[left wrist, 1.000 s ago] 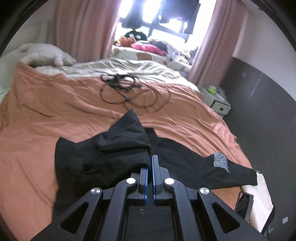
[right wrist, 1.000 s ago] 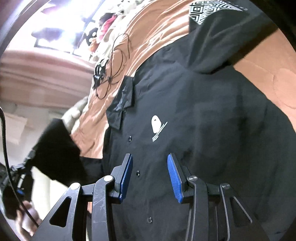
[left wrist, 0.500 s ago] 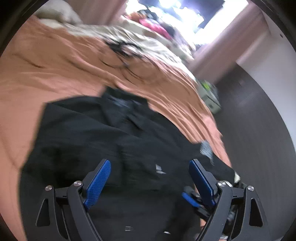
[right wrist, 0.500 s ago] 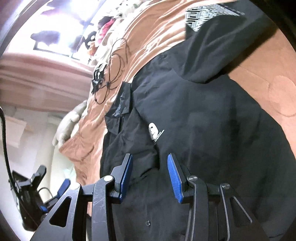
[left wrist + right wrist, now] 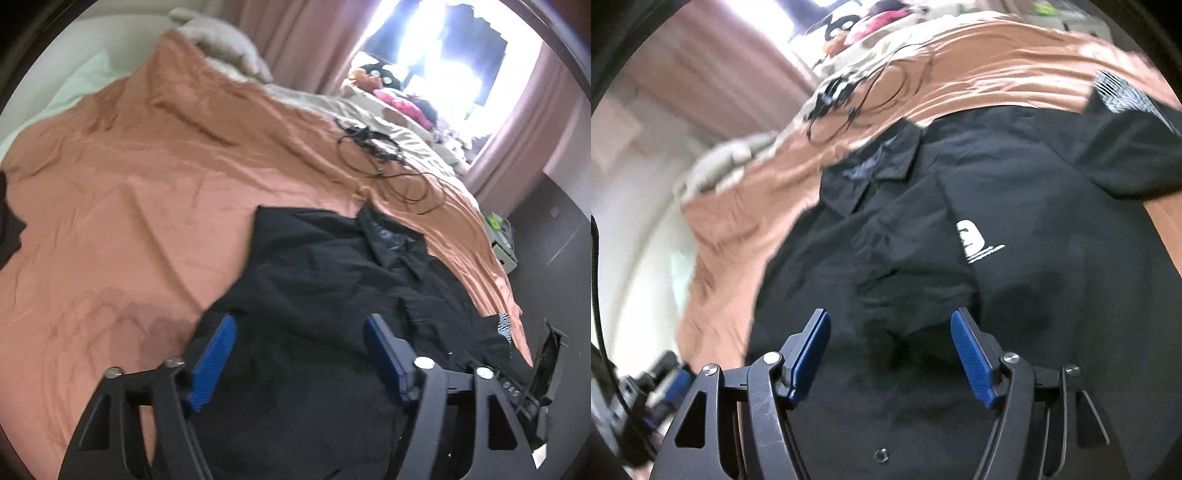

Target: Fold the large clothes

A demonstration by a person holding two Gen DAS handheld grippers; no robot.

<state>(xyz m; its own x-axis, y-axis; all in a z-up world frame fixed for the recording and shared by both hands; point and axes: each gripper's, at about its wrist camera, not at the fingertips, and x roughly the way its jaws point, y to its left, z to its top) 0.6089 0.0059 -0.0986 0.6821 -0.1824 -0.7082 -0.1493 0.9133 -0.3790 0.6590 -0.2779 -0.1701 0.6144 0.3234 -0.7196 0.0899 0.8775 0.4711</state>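
A large black button shirt (image 5: 332, 295) lies spread on the orange bed cover (image 5: 147, 192), collar toward the window. Its left sleeve is folded over the body. In the right wrist view the shirt (image 5: 1015, 314) shows a white chest logo (image 5: 971, 243) and a patterned patch (image 5: 1123, 96) on its right sleeve. My left gripper (image 5: 299, 354) is open and empty, just above the shirt's left side. My right gripper (image 5: 890, 350) is open and empty above the shirt's front, near the button line.
A tangle of black cable (image 5: 380, 158) lies on the bed beyond the collar. A plush toy (image 5: 225, 48) sits at the bed's head. Pink curtains (image 5: 303, 40) and a bright window (image 5: 447, 51) are behind. A small white cabinet (image 5: 502, 240) stands right of the bed.
My left gripper let go of the black fabric it held and opened wide; the sleeve now lies folded on the shirt. My right gripper opened wider and shifted over the shirt.
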